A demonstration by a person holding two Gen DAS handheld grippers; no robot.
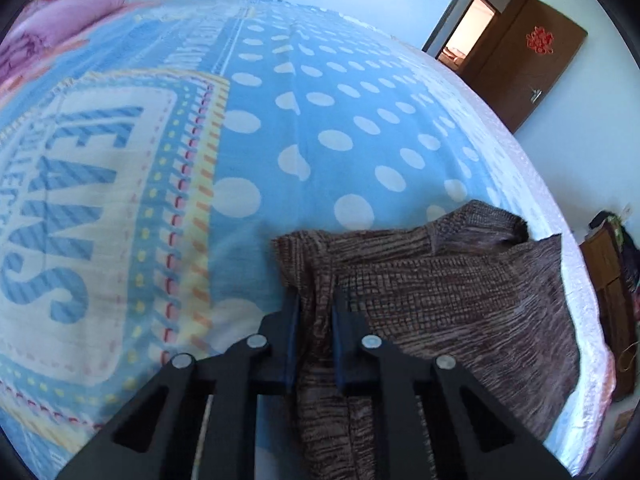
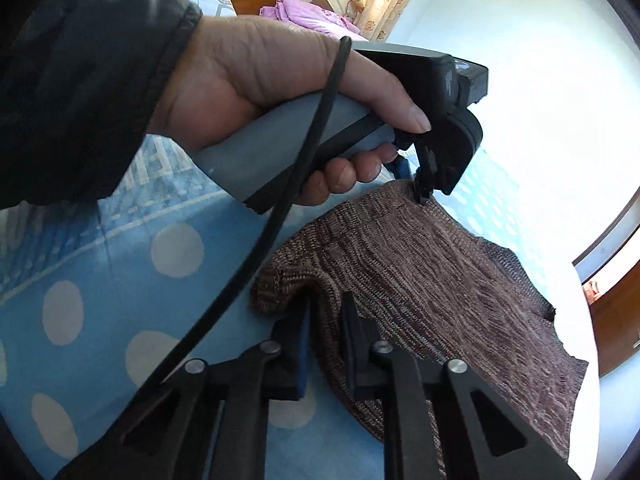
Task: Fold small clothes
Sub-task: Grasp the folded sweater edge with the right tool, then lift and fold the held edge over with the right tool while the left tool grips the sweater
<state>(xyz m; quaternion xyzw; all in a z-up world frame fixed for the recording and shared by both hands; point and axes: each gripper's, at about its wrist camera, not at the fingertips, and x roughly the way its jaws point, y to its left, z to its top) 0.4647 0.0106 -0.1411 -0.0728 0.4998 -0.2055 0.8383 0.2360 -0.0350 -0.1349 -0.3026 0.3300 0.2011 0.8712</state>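
Brown ribbed knit garment, small, mottled dark and light: lies on a light blue bedspread with white polka dots, near the bed's edge. Left gripper, black linkage with blue pads: closed on a bunched fold at one edge of the knit, cloth pinched between the pads. Right gripper, same make: clamped on a thick rolled edge of the garment. Left hand, dark sleeve at the wrist: wrapped around the grey handle of the left gripper, seen from the right wrist view; black cable runs across it. Pink pillow: far end of bed. Brown wooden door: open, red ornament on it.
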